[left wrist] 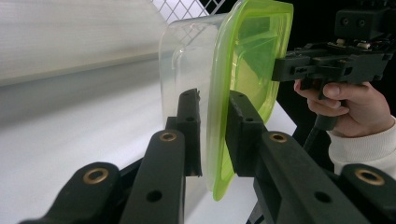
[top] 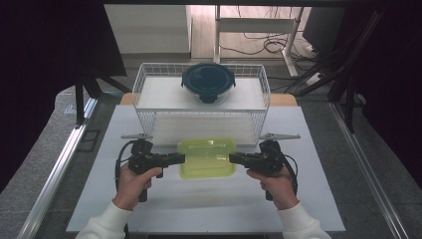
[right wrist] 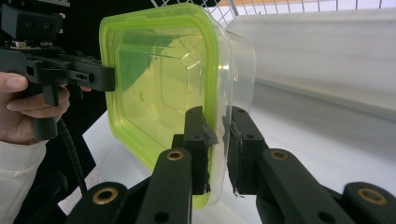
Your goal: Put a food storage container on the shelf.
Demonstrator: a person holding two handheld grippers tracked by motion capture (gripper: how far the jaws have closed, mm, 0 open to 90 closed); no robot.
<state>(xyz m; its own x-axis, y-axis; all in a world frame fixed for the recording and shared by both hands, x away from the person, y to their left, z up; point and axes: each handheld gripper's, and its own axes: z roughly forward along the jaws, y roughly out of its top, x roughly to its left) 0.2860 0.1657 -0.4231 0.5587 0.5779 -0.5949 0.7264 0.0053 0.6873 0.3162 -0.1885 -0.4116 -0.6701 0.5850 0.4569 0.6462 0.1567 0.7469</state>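
Both the left gripper (top: 180, 158) and right gripper (top: 233, 158) clamp opposite rims of the green-lidded container (top: 207, 157), just before the wire rack (top: 149, 122).

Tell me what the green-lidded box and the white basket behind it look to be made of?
The box looks like clear, glossy plastic: the table shows through its wall. Its lid seems to be translucent green plastic, with moulded ridges and a soft shine. The basket looks like thin metal wire with a white coating, going by its fine open grid, though the coating is a guess.
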